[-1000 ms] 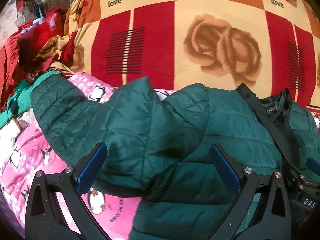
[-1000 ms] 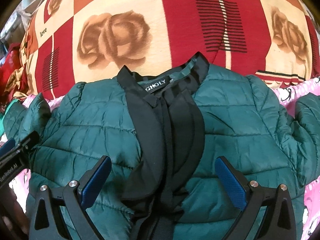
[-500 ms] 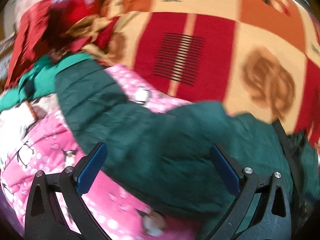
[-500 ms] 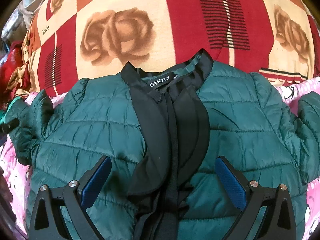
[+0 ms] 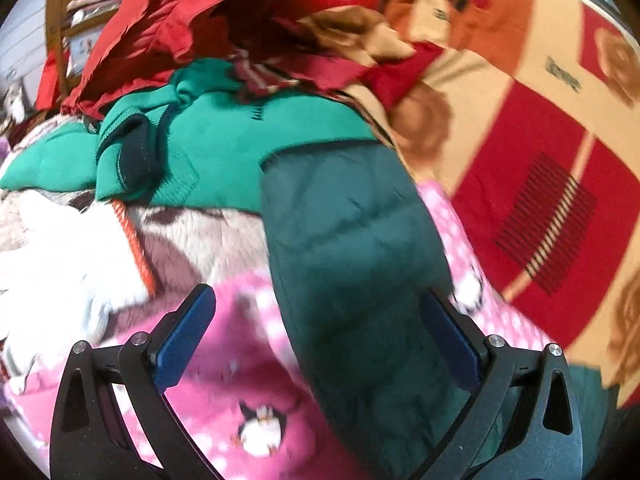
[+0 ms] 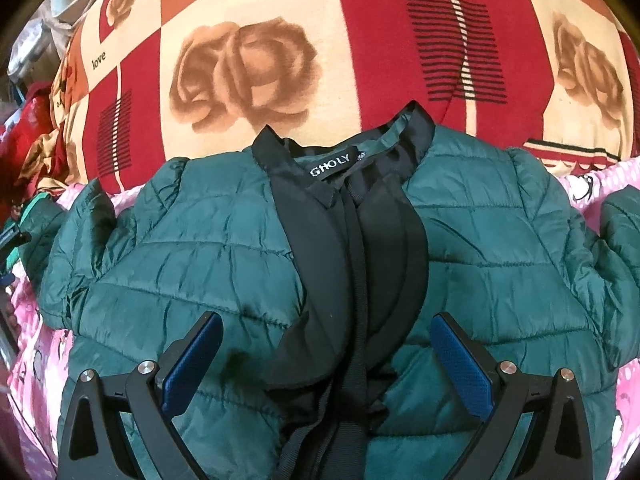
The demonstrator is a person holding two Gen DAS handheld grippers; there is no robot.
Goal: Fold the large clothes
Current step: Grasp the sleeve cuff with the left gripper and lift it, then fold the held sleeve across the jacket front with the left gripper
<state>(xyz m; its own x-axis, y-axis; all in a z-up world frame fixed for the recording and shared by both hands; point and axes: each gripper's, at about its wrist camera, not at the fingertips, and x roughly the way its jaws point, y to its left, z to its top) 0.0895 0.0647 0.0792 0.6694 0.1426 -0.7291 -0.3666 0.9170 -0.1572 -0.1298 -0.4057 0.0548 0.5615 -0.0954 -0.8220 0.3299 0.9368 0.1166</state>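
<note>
A dark green quilted jacket with a black collar and front placket lies front-up on a pink penguin blanket. My right gripper is open and empty, hovering just above the jacket's chest over the placket. In the left wrist view the jacket's sleeve stretches out straight over the pink blanket. My left gripper is open and empty, its jaws standing either side of the sleeve near its lower part.
A red, orange and cream rose-patterned bedspread covers the bed beyond the jacket. A pile of clothes lies past the sleeve's end: a bright green garment, red garments and a white fluffy one.
My left gripper has swung left from the jacket's body to along the sleeve, which now lies stretched straight. The right gripper has edged slightly nearer over the chest.
</note>
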